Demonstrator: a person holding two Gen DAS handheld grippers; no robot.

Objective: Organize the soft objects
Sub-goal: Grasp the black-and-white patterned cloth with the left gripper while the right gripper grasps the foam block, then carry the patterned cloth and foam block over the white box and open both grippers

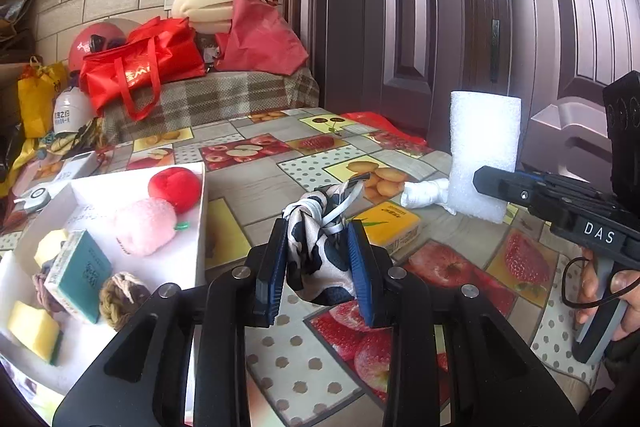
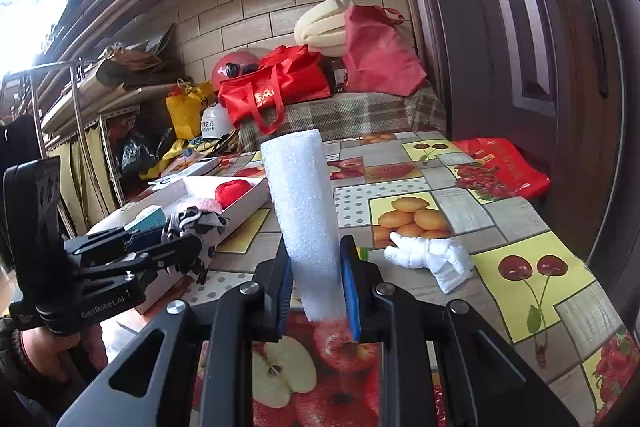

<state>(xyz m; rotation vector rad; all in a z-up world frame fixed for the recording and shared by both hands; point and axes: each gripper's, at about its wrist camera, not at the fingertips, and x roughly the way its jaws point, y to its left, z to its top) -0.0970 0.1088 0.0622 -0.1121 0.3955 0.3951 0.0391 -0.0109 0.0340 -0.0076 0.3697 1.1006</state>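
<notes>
The left gripper (image 1: pixel 320 263) clenches the scarf (image 1: pixel 320 247) and the right gripper (image 2: pixel 316 287) grips the foam (image 2: pixel 304 211), likely both bound for the tray (image 1: pixel 198 227).

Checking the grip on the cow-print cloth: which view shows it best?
Left wrist: the cow-print cloth sits centered, pinched between the left tongs. Right wrist shows it small, partly hidden behind those tongs.

Black-and-white cow-print cloth (image 1: pixel 320 251), white foam roll (image 2: pixel 306 223), fruit-patterned tablecloth (image 1: pixel 280 151)
</notes>
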